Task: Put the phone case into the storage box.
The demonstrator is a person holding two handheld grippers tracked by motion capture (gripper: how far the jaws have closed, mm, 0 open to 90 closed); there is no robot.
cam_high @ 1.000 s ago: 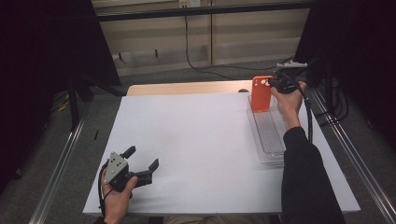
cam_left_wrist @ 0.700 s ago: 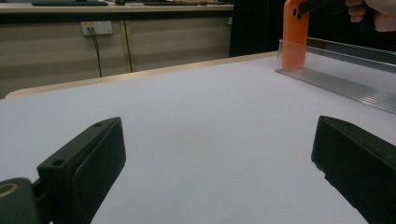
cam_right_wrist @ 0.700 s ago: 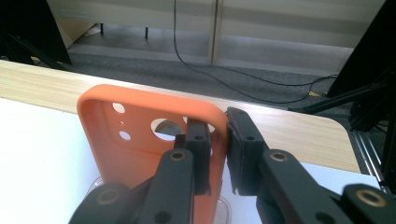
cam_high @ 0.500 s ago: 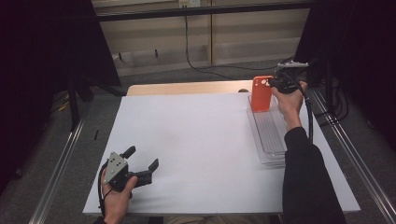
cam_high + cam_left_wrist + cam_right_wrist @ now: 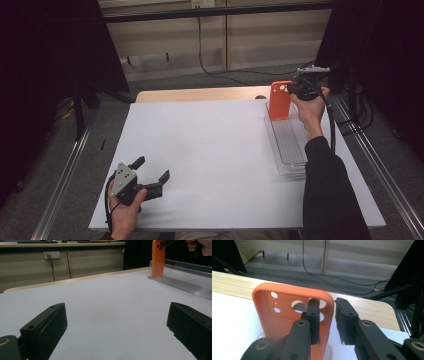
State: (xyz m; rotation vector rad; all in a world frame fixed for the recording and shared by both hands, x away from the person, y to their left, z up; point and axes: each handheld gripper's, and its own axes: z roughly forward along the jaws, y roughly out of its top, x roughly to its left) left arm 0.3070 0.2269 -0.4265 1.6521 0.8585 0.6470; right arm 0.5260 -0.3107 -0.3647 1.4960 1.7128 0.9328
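From the high view we see our right gripper at the orange phone case, which stands upright at the far end of the clear tray, our left gripper resting spread and empty, and in the right gripper view the jaws have just been opening, with a gap beside the case's edge, so we judge the case could tip over once released.

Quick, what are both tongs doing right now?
Left tongs: open, holding nothing, low over the white table cover.
Right tongs: just been opening, astride the upright orange rubbery phone case's edge, with a gap showing.
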